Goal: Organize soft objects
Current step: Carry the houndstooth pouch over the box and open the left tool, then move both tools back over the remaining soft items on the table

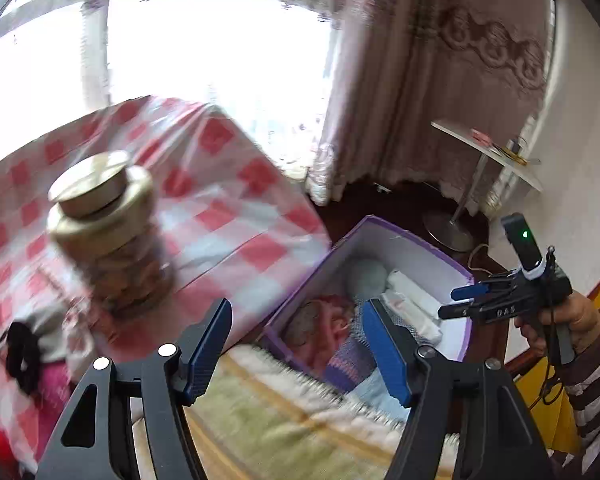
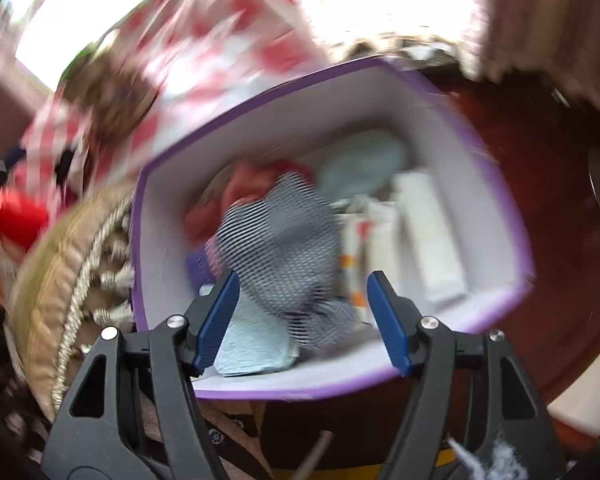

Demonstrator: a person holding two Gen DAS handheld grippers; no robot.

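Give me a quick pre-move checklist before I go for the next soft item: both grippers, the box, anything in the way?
1. Left gripper open, nothing between its jaws: ok.
2. Right gripper open, nothing held: ok.
3. Purple box open-topped: ok.
4. Room left in the box over the checked cloth: cannot tell, blurred.
5. Jar on the checkered tablecloth upright: ok.
6. Next item to pick identified: cannot tell.

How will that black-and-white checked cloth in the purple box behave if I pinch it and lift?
The checked cloth lies crumpled over other fabrics in the purple box, so it is probably floppy and will drape. It looks thin, likely light. One pinch may lift only a fold, and it could drag the pale blue cloth under it.
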